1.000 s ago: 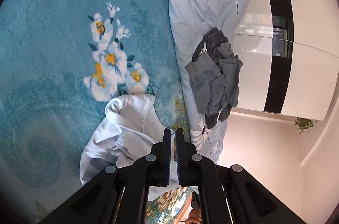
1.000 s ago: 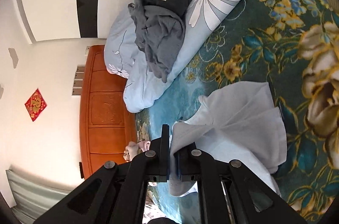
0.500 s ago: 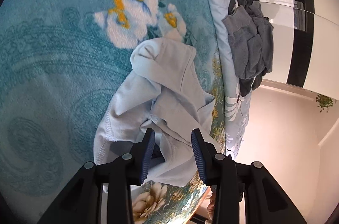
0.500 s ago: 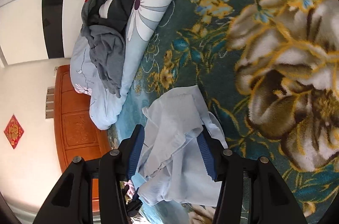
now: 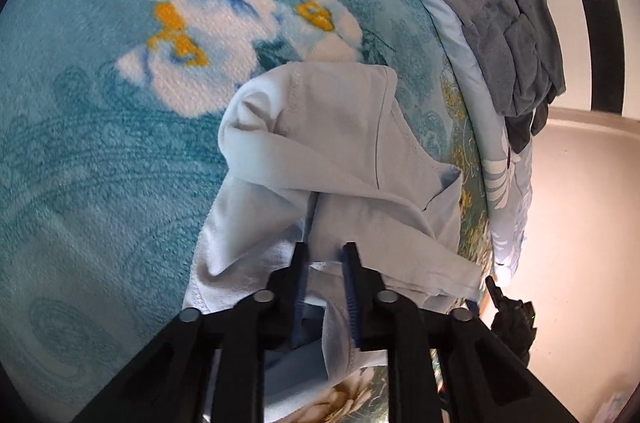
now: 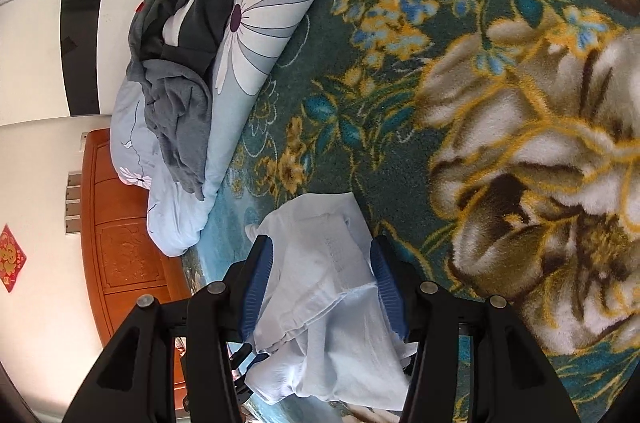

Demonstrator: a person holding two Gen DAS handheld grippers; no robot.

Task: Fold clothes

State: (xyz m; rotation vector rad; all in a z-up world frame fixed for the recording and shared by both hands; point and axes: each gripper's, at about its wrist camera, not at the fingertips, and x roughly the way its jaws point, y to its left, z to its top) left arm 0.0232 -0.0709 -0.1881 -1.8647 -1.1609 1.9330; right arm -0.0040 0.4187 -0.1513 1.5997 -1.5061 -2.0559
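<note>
Left tongs pinching crumpled pale shirt; orientation unclear.

left gripper: just closing, fingers pinching cloth | right gripper: closing, fingers apart

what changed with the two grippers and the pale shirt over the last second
Both came down toward the pale blue shirt. The left hand-held gripper opened, then has just been closing on a fold. The right hand-held gripper let go; its jaws have been closing around the shirt. The grey clothes stayed put.
</note>
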